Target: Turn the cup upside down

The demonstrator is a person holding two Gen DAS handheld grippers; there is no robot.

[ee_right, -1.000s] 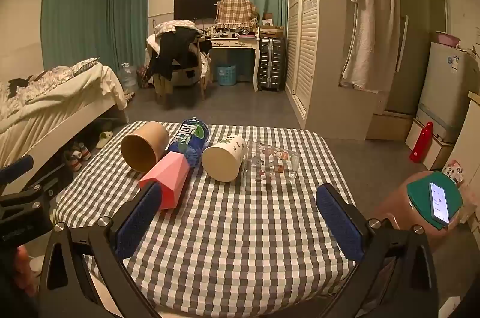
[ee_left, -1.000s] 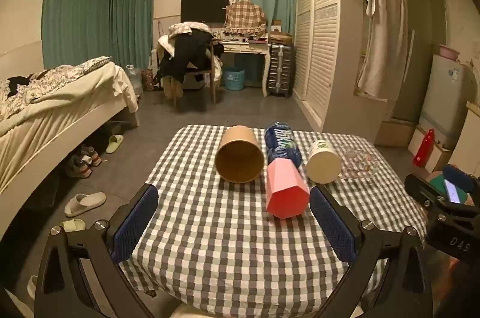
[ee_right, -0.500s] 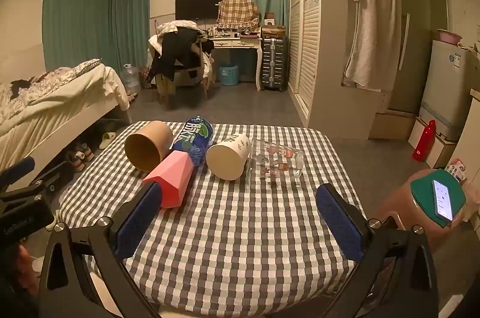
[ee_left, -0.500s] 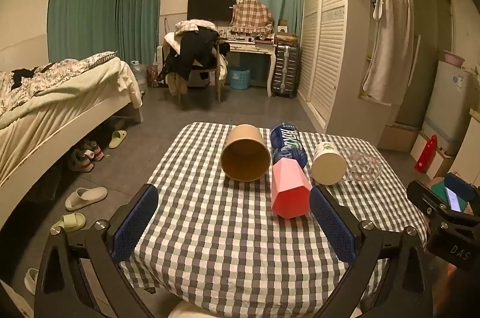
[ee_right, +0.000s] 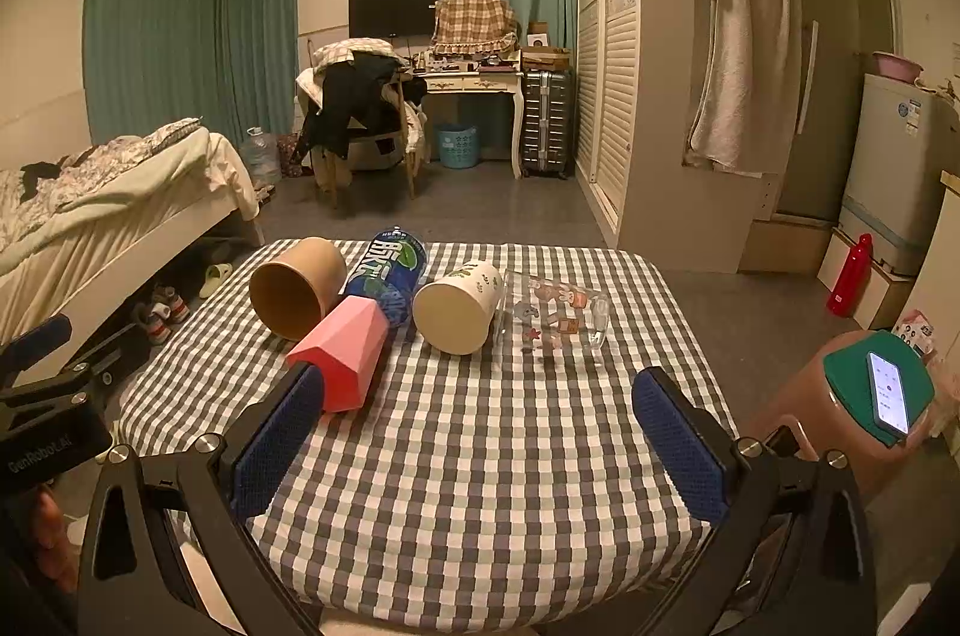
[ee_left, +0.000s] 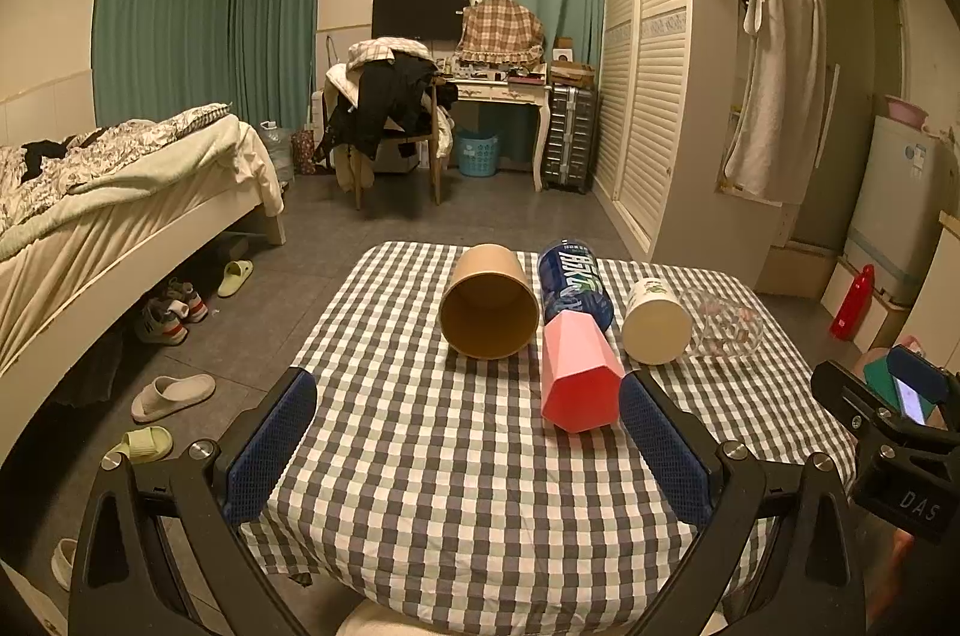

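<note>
Several cups lie on their sides in a row on the checked table (ee_left: 456, 462) (ee_right: 480, 456): a brown paper cup (ee_left: 487, 309) (ee_right: 294, 288), a blue bottle-like cup (ee_left: 573, 282) (ee_right: 387, 270), a pink faceted cup (ee_left: 579, 378) (ee_right: 342, 357), a white printed cup (ee_left: 655, 321) (ee_right: 459, 306) and a clear glass (ee_left: 723, 324) (ee_right: 555, 315). My left gripper (ee_left: 468, 447) is open and empty near the table's front edge. My right gripper (ee_right: 477, 447) is open and empty, also short of the cups.
A bed (ee_left: 108, 192) stands to the left with shoes (ee_left: 171, 393) on the floor. A wardrobe (ee_left: 660, 96) is to the right. A stool with a phone (ee_right: 882, 390) stands by the table's right side.
Both grippers have drifted slightly; the cups sit a little further right in the left wrist view. Nothing was taken hold of.
</note>
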